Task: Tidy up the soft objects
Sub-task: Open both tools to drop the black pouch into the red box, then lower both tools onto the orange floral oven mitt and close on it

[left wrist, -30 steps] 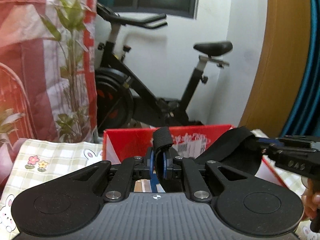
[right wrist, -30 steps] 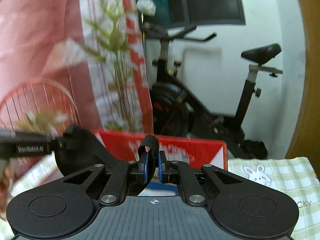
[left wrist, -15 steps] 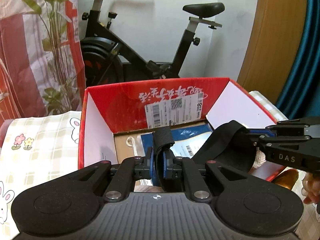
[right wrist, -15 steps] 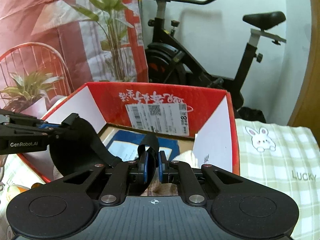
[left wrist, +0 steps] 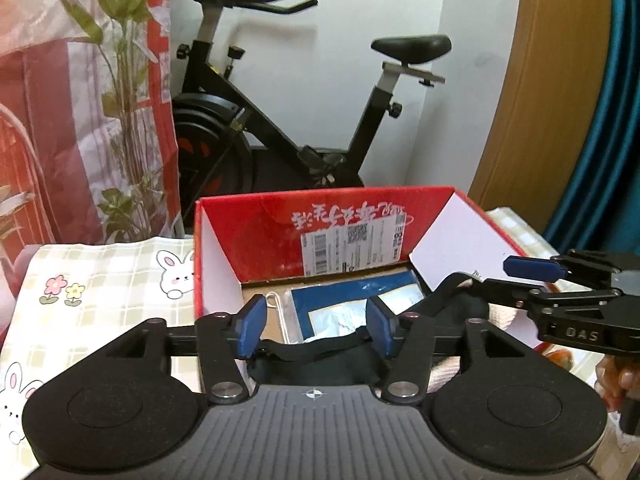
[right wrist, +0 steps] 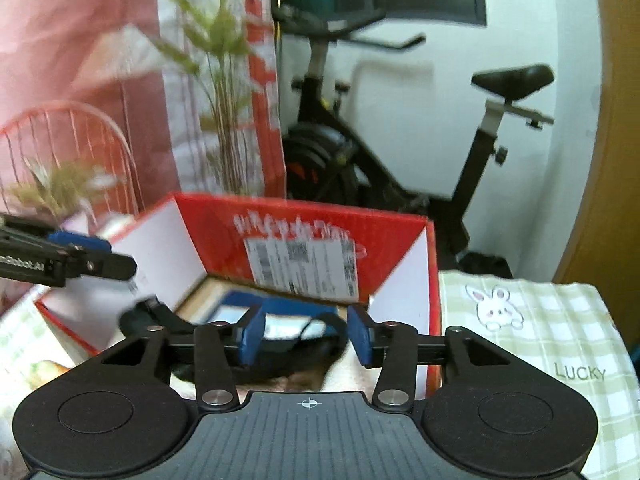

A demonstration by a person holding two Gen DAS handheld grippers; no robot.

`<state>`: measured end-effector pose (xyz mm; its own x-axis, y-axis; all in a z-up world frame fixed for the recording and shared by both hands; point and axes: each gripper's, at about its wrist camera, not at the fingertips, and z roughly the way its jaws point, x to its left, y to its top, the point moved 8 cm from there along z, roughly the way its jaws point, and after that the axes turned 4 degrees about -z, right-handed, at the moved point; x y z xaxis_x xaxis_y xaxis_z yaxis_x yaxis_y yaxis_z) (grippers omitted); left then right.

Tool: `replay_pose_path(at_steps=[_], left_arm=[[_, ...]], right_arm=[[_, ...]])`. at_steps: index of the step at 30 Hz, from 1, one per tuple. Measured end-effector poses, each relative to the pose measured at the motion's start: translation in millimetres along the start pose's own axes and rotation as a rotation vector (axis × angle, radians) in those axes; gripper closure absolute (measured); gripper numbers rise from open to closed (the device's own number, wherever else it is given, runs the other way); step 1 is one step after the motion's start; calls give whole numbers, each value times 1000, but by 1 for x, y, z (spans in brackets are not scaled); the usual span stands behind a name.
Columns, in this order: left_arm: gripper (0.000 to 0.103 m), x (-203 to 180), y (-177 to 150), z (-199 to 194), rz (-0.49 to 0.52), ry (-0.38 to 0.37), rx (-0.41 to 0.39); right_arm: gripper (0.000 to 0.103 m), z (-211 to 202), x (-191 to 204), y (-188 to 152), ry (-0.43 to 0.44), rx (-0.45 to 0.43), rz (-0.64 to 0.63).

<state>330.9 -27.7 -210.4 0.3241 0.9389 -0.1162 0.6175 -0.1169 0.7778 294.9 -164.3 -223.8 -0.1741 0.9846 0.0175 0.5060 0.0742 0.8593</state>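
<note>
Your left gripper (left wrist: 316, 326) w/ blue pads has its jaws opening, and the black stretchy fabric band (left wrist: 320, 354) sags loose between them, no pad pressing on it. Same w/ your right gripper (right wrist: 306, 334): jaws opening, band lying slack below the pads. The band sits inside the red cardboard box (left wrist: 280, 236) w/ white inner flaps, over a blue and white plastic packet (left wrist: 340, 304). Box rests on the bench w/ the green checked bunny cloth (right wrist: 540, 320). A black exercise bike (left wrist: 288, 120) stands behind it.
</note>
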Motion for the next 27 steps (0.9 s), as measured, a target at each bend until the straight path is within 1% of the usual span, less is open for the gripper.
replay_pose_path(at_steps=[2, 4, 7, 10, 12, 17, 21, 24, 27], left_arm=[[41, -1, 0, -10, -5, -7, -20], [41, -3, -2, -20, -5, -24, -35], [41, -12, -9, -34, 6, -53, -46], [41, -20, -18, -45, 20, -67, -54], [41, -23, -25, -52, 9, -75, -55], [41, -22, -42, -66, 5, -89, -70], [41, -21, -56, -73, 8, -113, -66], [42, -15, -66, -76, -6, -120, -63], [42, -9, -77, -73, -23, -122, -47]], right_arm=[[51, -12, -1, 0, 0, -45, 6], [51, -24, -2, -1, 7, -76, 5], [51, -41, 0, -6, 17, -99, -7], [51, -54, 3, -12, 23, -109, -17], [52, -63, 4, -15, 25, -118, -17], [52, -86, 7, -25, 17, -148, 0], [51, -101, 6, -40, 25, -163, 17], [51, -111, 6, -51, 18, -171, 1], [51, -115, 7, -65, 20, -161, -11]])
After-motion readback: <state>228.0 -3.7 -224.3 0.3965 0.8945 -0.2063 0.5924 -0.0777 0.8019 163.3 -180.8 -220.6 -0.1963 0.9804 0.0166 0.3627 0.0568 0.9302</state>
